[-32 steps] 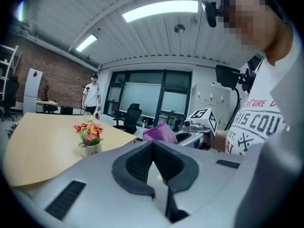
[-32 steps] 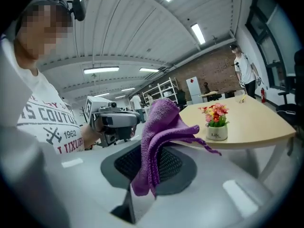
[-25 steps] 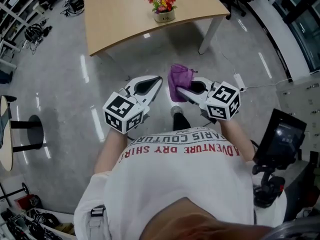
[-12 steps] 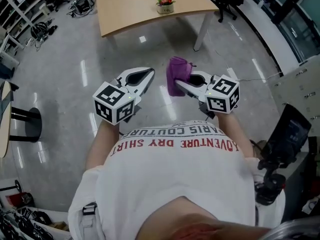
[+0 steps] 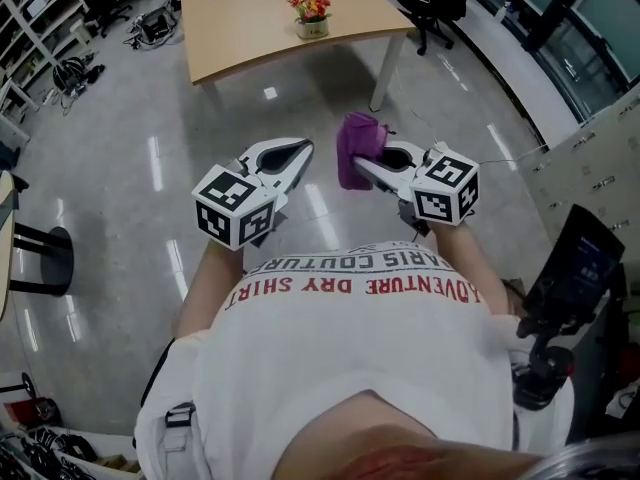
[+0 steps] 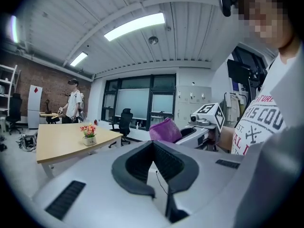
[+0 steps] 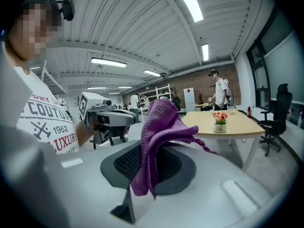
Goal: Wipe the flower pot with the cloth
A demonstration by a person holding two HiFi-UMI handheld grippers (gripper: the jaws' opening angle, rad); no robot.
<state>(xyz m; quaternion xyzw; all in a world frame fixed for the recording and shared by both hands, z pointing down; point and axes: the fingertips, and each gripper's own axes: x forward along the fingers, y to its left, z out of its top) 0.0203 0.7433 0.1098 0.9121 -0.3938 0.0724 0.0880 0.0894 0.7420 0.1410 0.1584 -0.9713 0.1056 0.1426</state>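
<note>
Ahead on the wooden table, the flower pot stands well apart from both grippers, which are held side by side before the person. The right gripper has its jaws clamped on the purple cloth, which bunches up above them. The left gripper has its jaws closed together, nothing between them.

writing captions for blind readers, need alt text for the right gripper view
The right tongs grip a crumpled purple terry cloth that bunches up above their dark jaws. Beyond it, a small pale pot of red and orange flowers stands on a light wooden table.
</note>
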